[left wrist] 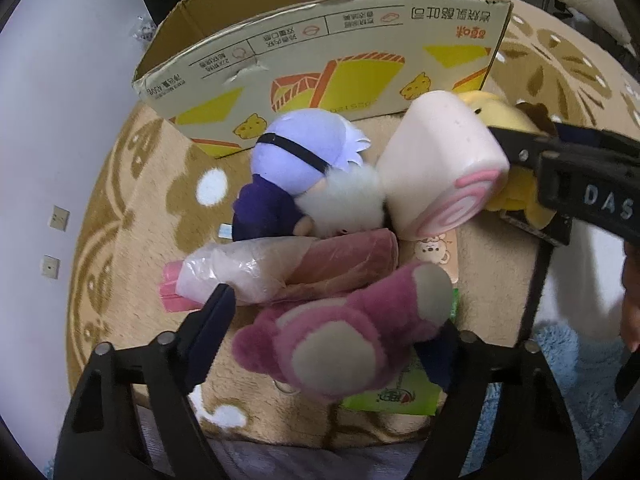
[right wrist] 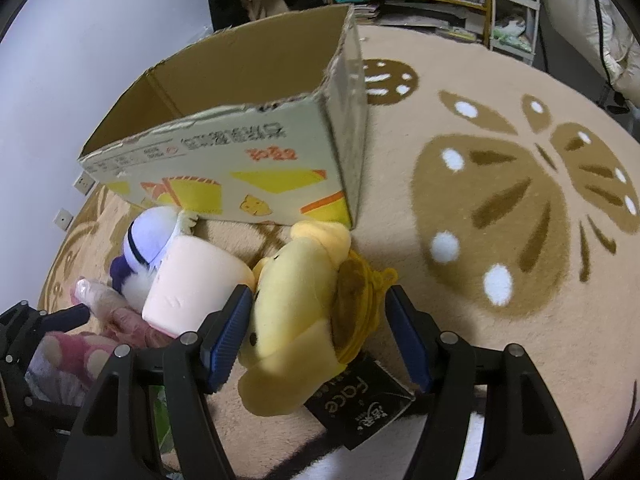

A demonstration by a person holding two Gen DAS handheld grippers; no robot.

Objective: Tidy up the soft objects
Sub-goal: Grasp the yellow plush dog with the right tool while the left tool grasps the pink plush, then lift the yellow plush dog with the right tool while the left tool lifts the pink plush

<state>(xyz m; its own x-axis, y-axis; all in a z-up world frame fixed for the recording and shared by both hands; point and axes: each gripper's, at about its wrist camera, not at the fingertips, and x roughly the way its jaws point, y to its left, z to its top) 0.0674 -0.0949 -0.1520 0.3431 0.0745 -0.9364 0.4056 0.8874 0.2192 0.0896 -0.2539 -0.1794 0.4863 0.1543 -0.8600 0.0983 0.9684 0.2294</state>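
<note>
A pile of soft toys is seen on a beige patterned rug, just in front of an open cardboard box whose top is uncovered. The left gripper is held wide open, its fingers set either side of a pink plush bear; whether the pads touch the bear cannot be told. Behind the bear a pink roll wrapped in clear plastic is laid across, and further back a plush doll with pale lilac hair and a black band is found against the box wall. A pink swirl-ended cushion is leaned beside the doll. The right gripper is also spread open around a yellow plush; its left finger is pressed close to the plush while a gap is left at the right finger. A black packet marked "face" is partly covered by the yellow plush
</note>
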